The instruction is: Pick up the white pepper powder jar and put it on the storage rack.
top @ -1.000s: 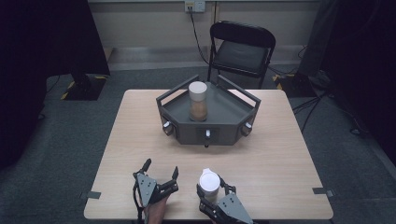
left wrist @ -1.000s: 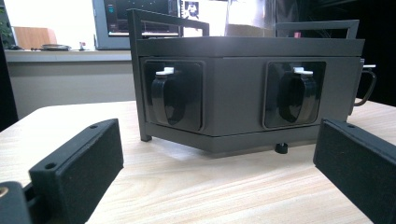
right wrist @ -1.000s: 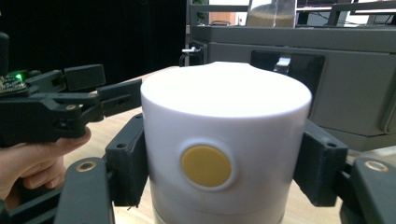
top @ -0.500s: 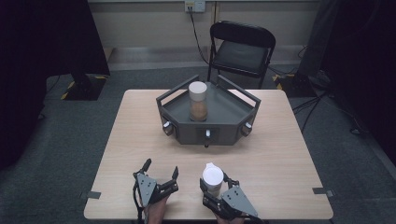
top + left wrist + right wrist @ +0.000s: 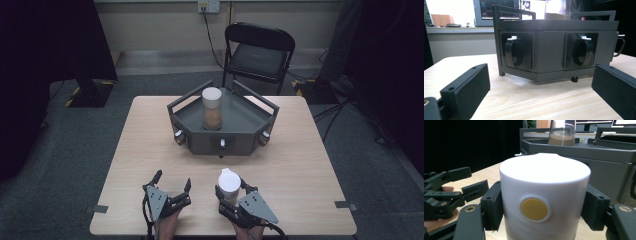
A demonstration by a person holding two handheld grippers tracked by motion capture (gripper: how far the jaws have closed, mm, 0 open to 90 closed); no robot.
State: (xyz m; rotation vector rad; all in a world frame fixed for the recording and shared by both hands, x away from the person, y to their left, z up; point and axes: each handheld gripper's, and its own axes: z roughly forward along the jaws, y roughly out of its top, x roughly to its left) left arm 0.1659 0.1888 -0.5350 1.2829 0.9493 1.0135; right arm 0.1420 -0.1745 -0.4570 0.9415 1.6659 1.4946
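A white jar [image 5: 228,184] with a round yellow spot [image 5: 534,209] on its side is gripped by my right gripper [image 5: 229,196] near the table's front edge; the jaws press on both of its sides [image 5: 543,195]. To its left, my left gripper [image 5: 172,183] rests low over the table with its jaws spread wide and nothing between them [image 5: 541,87]. A dark grey hexagonal tray [image 5: 240,125] with knobs on its front faces sits in the middle of the table. A clear jar [image 5: 212,108] with a white lid and brown powder stands inside it.
The light wooden table [image 5: 310,150] has bare surface on both sides of the tray. A black folding chair [image 5: 258,52] stands behind the far edge. In the right gripper view the left gripper [image 5: 446,190] sits close at the left.
My right gripper has lifted the white jar a little off the table and shifted slightly right. The left gripper has stayed where it was.
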